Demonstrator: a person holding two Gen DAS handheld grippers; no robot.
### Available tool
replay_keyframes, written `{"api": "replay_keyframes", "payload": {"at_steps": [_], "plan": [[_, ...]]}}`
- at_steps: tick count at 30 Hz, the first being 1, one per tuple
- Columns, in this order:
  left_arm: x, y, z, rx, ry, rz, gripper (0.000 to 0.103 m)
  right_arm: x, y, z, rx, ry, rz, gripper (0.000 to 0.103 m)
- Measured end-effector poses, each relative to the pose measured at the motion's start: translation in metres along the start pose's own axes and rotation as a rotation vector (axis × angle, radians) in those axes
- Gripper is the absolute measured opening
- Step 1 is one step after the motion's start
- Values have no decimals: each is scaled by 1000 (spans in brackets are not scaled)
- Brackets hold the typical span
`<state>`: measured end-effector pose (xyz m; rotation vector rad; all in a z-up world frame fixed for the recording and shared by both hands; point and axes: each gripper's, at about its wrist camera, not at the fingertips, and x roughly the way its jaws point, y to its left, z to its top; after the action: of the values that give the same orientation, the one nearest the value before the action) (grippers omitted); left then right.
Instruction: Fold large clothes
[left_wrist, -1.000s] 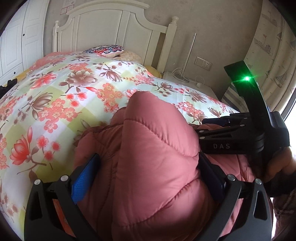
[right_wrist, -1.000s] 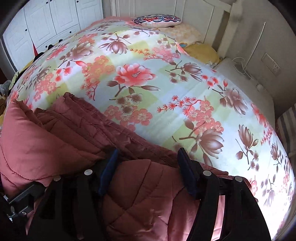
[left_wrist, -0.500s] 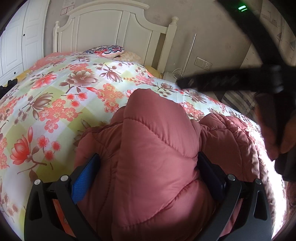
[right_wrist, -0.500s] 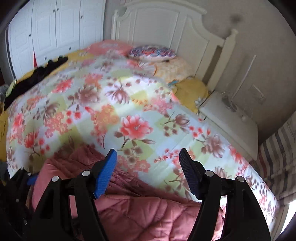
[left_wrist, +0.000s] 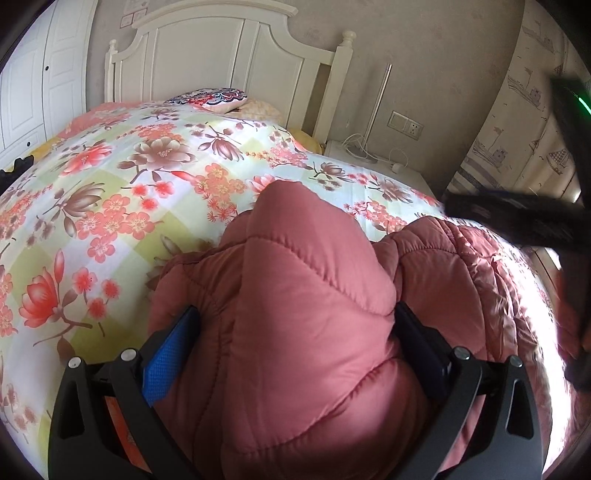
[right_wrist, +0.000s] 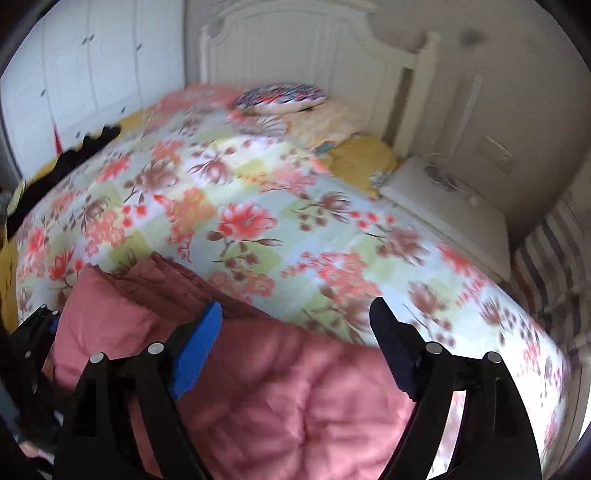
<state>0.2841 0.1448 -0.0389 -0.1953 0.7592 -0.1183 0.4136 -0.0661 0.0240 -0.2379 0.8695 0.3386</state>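
Observation:
A pink quilted down jacket lies on the flowered bedspread at the near edge of the bed. My left gripper has its jaws wide apart around a thick fold of the jacket, which fills the gap between the blue pads. My right gripper is open and empty, held above the jacket. The right gripper's black body shows blurred at the right of the left wrist view. The right wrist view is motion-blurred.
A white headboard and a patterned pillow are at the far end. A white nightstand stands right of the bed. White wardrobes are at left. Dark clothing lies on the bed's far left edge.
My right gripper has let go of the jacket, lifted up and away, and now hangs open above it. My left gripper has stayed on the jacket fold.

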Motion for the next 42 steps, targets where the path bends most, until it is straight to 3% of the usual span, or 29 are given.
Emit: {"api": "replay_keyframes", "payload": {"at_steps": [4, 7, 11, 14, 20, 22, 24, 26, 29, 36, 42], "plan": [[0, 0, 0, 1, 0, 1, 101, -14, -33, -46, 124, 5, -2, 78], [0, -1, 0, 2, 2, 8, 101, 13, -34, -80, 169, 54, 37, 79], [0, -2, 0, 10, 5, 19, 101, 17, -40, -84, 215, 43, 82, 77], [0, -2, 0, 8, 6, 18, 101, -15, -34, -85, 211, -3, 18, 78], [0, -1, 1, 6, 5, 15, 101, -99, 13, -131, 123, -174, 76, 81], [0, -2, 1, 6, 4, 15, 101, -103, 32, -147, 78, -161, 78, 83], [0, -2, 0, 8, 2, 13, 101, -89, 50, -164, 14, -106, 28, 89], [0, -4, 0, 16, -2, 23, 101, -80, 53, -177, 14, -135, 9, 92], [0, -5, 1, 19, 0, 29, 101, -69, 47, -178, 41, -130, 18, 99], [0, -4, 2, 15, 13, 15, 101, -77, 42, -179, 98, -128, 42, 99], [-33, 14, 2, -67, 1, -72, 101, -102, 7, -192, 303, -130, 118, 99]]}}
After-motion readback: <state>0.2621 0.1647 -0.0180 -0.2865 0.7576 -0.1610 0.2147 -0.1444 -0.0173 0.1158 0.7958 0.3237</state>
